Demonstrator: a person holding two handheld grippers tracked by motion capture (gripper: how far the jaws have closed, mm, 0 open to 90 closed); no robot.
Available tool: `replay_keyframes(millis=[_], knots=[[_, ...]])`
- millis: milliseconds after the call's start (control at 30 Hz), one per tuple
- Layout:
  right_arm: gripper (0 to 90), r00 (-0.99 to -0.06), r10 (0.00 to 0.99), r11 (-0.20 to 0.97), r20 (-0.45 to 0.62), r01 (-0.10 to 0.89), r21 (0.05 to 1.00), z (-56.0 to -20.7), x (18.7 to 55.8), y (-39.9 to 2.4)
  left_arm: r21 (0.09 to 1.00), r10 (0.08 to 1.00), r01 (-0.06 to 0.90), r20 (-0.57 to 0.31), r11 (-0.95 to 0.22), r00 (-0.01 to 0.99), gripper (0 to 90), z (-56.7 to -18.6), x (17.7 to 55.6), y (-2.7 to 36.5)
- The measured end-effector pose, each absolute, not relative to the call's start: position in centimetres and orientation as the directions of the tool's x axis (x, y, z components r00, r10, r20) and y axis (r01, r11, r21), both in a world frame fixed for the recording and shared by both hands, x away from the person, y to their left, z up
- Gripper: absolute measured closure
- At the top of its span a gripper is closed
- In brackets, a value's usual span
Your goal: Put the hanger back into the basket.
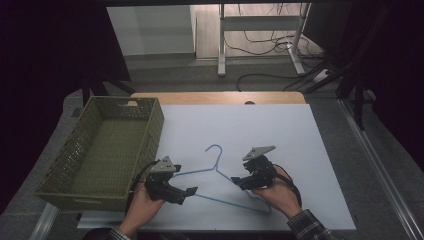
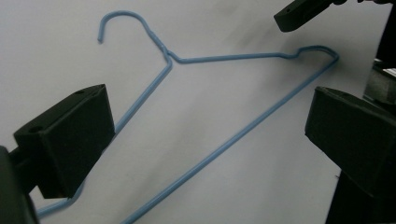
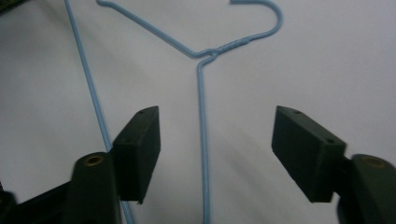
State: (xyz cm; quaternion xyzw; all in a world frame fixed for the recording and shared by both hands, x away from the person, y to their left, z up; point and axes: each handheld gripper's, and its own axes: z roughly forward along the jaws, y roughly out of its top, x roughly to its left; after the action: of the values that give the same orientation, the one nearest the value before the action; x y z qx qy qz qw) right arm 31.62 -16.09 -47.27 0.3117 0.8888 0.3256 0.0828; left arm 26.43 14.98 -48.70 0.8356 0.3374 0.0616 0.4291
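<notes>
1. A white sheet (image 1: 280, 135) covers most of the table, with a strip of bare wood (image 1: 220, 97) showing along the far edge.
2. A blue wire hanger (image 1: 220, 175) lies flat on the white surface near the person's side, its hook pointing away toward the far edge.
3. A green woven basket (image 1: 150, 125) sits at the left of the table, its near corner hanging over the edge; nothing can be seen inside it.
4. The left gripper (image 1: 189, 192), held in the person's left hand (image 1: 142, 207), rests low by the hanger's left end. Its jaws stand wide apart and hold nothing; in the left gripper view the hanger's left arm passes beneath one jaw.
5. The right gripper (image 1: 239, 182), in the right hand (image 1: 277, 197), sits over the hanger's right arm. In the right gripper view its jaws are spread wide with that wire running between them, neither jaw touching it.
6. Beyond the table the floor is grey carpet (image 1: 190, 75), with the white legs of a desk frame (image 1: 260, 22) and loose black cables (image 1: 265, 47) trailing across it. The room's sides are dark.
</notes>
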Motion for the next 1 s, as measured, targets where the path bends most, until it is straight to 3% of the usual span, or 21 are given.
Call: replay_keyframes(millis=[333,900,1000], knots=[[56.0,-0.831,0.555,0.663,0.042,0.473,0.58,-49.7,32.8,-14.0,0.748,0.634,0.519,-0.173,-0.414,0.754,1.4,-49.5,26.7,15.0],[85.6,-0.842,0.538,0.698,0.026,0.463,0.546,-51.5,33.4,-13.1,0.75,0.647,0.545,-0.209,-0.375,0.733,1.5,-49.4,26.8,15.1],[86.6,-0.841,0.54,0.704,0.01,0.459,0.543,-51.4,33.2,-13.0,0.749,0.649,0.548,-0.211,-0.373,0.731,1.9,-49.3,26.8,15.0]])
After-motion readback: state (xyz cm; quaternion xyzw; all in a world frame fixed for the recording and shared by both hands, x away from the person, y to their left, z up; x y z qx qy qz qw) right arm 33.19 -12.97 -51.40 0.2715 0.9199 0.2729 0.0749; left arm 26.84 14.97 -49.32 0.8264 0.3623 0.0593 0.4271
